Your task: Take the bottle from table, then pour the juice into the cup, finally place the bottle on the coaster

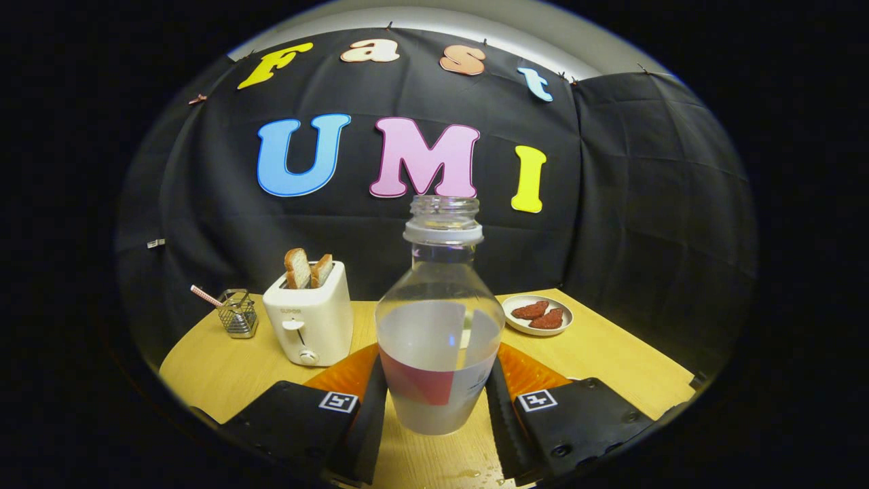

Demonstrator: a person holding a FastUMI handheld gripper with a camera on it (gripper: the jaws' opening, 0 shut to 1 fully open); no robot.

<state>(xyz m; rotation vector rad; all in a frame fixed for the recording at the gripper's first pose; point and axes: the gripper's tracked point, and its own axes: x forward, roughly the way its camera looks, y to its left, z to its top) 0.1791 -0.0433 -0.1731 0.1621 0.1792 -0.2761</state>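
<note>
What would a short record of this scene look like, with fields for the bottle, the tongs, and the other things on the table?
bottle: clear bottle, uncapped, upright, between the fingers
tongs: tongs closed on the bottle, both fingers pressing its sides
table: wooden table
toaster: white toaster with two bread slices, beyond the left finger
basket: small wire basket with a straw, left of the toaster
plate: small plate with two reddish pieces, beyond the right finger

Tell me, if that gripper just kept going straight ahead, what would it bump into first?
Probably the bottle itself: it stands upright between the gripper's fingers already, touching or nearly so. Beyond it lies the orange coaster, then the black cloth wall.
</note>
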